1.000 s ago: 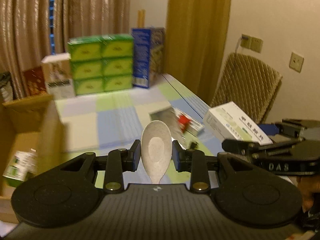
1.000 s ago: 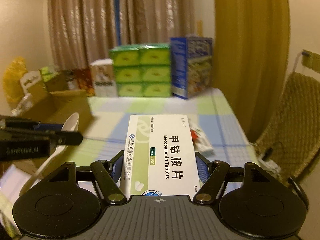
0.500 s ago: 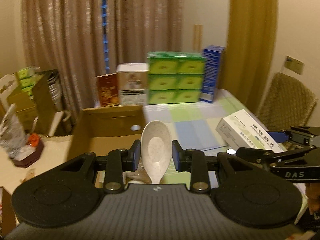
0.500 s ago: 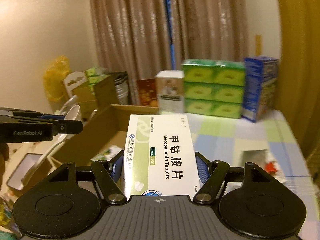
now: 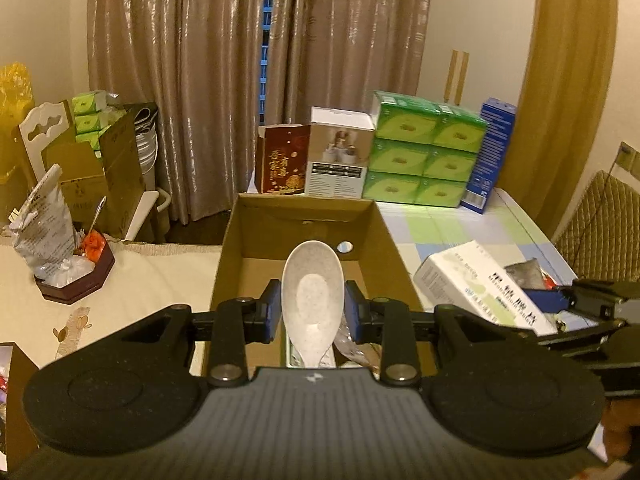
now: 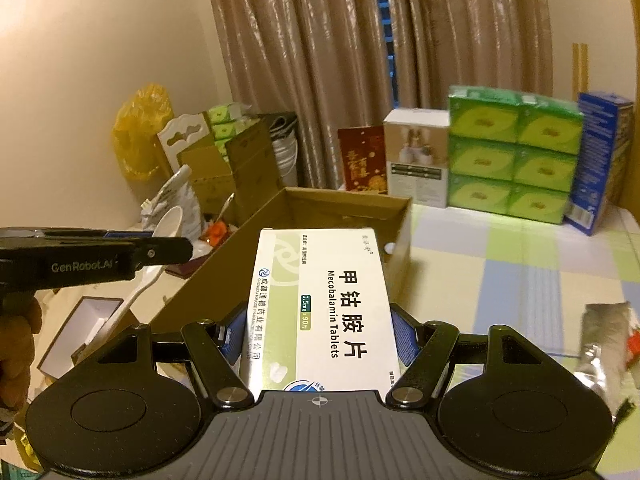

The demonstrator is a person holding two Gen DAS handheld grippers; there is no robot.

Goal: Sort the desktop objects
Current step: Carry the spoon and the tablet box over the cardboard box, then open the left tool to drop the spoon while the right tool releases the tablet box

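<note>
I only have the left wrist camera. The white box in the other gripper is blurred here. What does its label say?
Observer: The medicine box reads "Mecobalamin Tablets" in the right wrist view.
Operator: Is the grip on it square?
Observer: Yes. The right gripper has its jaws shut on the two long sides, near the box's rear end.
Operator: And my spoon's handle? I only see the bowl.
Observer: The spoon is pinched at the bowl by the left gripper. Its long white handle slants down below the jaws, touching nothing that I can see.
</note>
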